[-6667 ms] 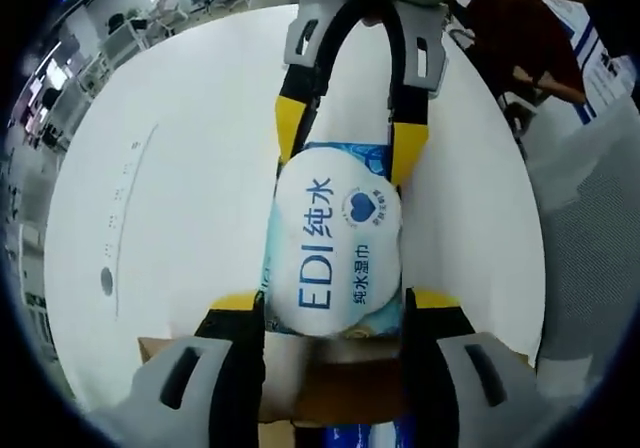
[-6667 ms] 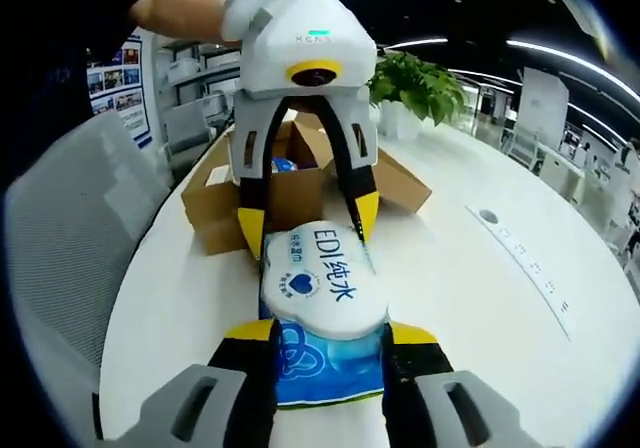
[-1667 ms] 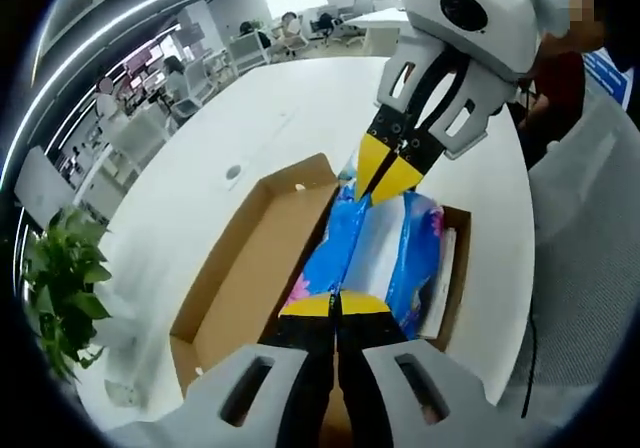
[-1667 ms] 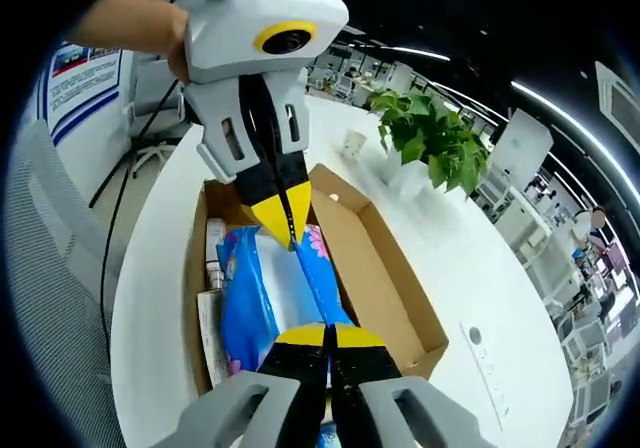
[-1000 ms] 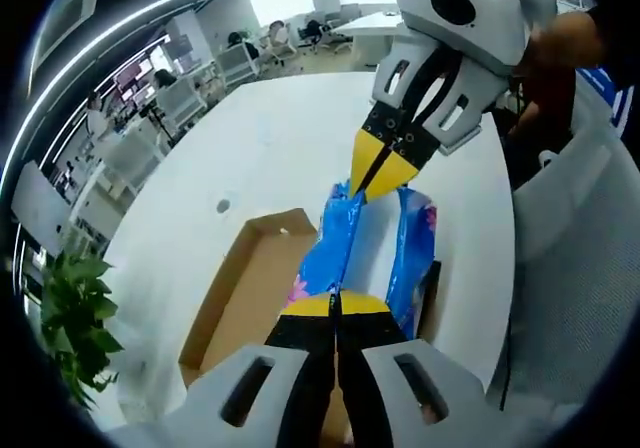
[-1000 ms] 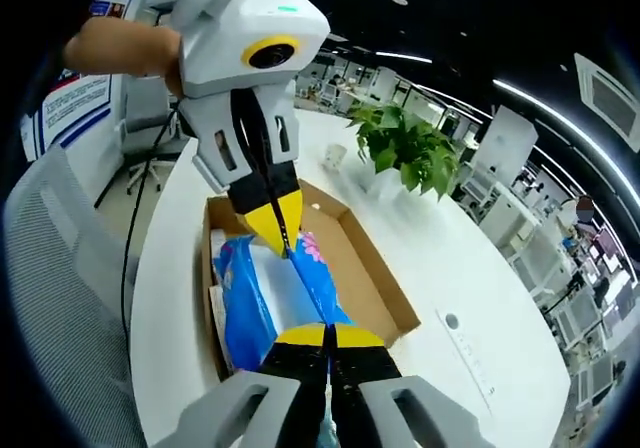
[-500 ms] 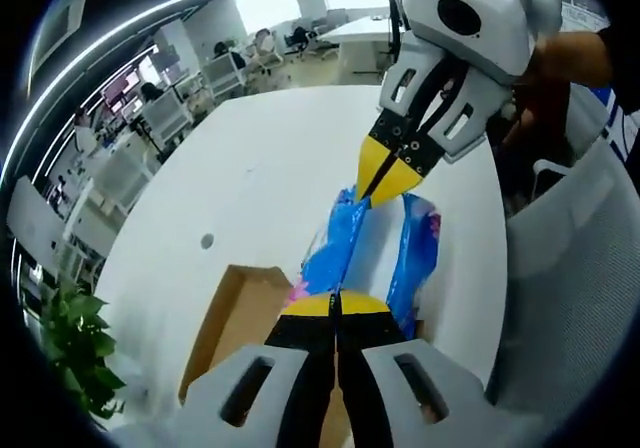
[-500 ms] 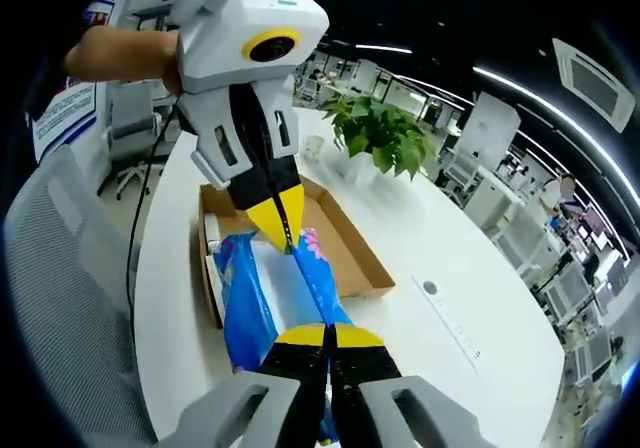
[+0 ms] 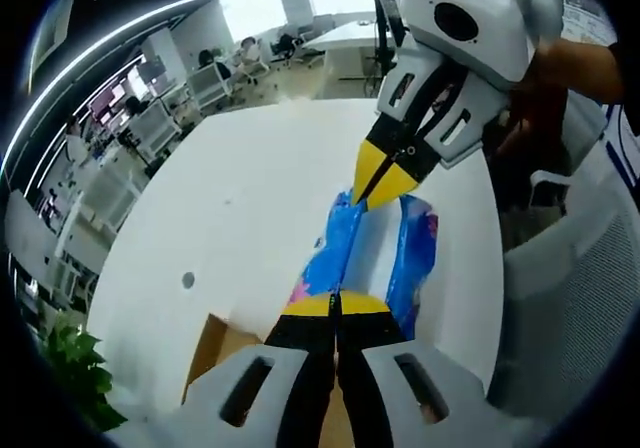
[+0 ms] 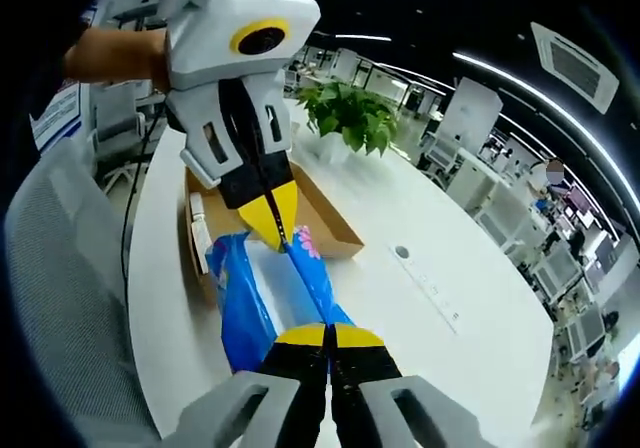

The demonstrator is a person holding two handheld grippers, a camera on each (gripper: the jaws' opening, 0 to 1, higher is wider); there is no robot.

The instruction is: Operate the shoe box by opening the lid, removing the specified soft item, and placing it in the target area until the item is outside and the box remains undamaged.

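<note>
Left gripper [image 9: 335,303] clenched on blue wet-wipe pack [image 9: 372,253] | right gripper [image 10: 328,334] clenched likewise | cardboard shoe box [image 10: 322,213] upper-centre, right gripper view

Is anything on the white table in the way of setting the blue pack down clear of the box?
Nothing visible. Both claws, left and right, are shut on the blue pack, held between them. The table beside the open shoe box looks bare.

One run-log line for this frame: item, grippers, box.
item: blue soft pack held above table | left gripper: shut on pack | right gripper: shut on pack | shoe box: open, behind
</note>
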